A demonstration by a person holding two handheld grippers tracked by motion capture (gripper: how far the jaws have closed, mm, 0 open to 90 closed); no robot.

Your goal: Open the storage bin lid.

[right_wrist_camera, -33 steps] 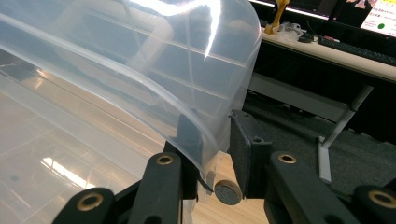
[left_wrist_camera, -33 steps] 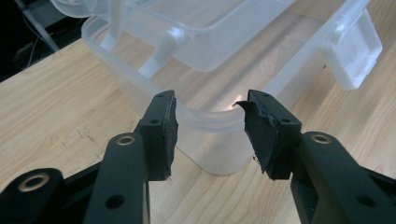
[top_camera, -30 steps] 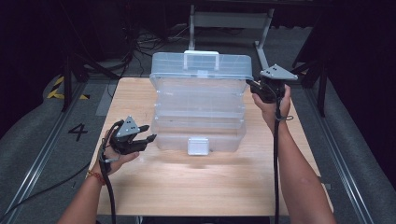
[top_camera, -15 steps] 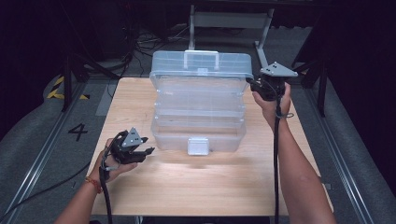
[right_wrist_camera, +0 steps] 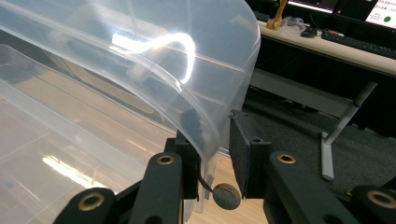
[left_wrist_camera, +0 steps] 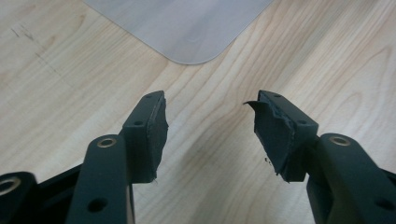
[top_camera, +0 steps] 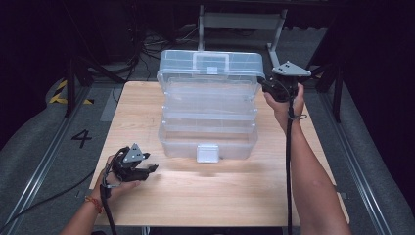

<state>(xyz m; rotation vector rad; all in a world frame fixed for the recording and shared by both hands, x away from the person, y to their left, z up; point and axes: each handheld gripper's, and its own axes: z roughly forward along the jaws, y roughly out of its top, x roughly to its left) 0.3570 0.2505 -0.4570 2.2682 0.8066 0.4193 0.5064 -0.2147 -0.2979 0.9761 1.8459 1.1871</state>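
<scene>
So right gripper (right_wrist_camera: 219,140) is clamped on the lid (right_wrist_camera: 140,60) edge of the clear tiered box (top_camera: 208,115) mid-table. Thin plastic, light, flexy, slick imo; I'd grip near the corner. Left gripper (left_wrist_camera: 208,128) just opening, empty.

Box (top_camera: 208,112) sits mid-table (top_camera: 220,196); left gripper (top_camera: 151,170) before it; right gripper (top_camera: 263,84) at its right.

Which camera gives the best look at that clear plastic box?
The high view: the whole clear plastic box shows, tiers stepped open. The right gripper view shows its lid edge between the jaws; the left gripper view shows one corner.
</scene>
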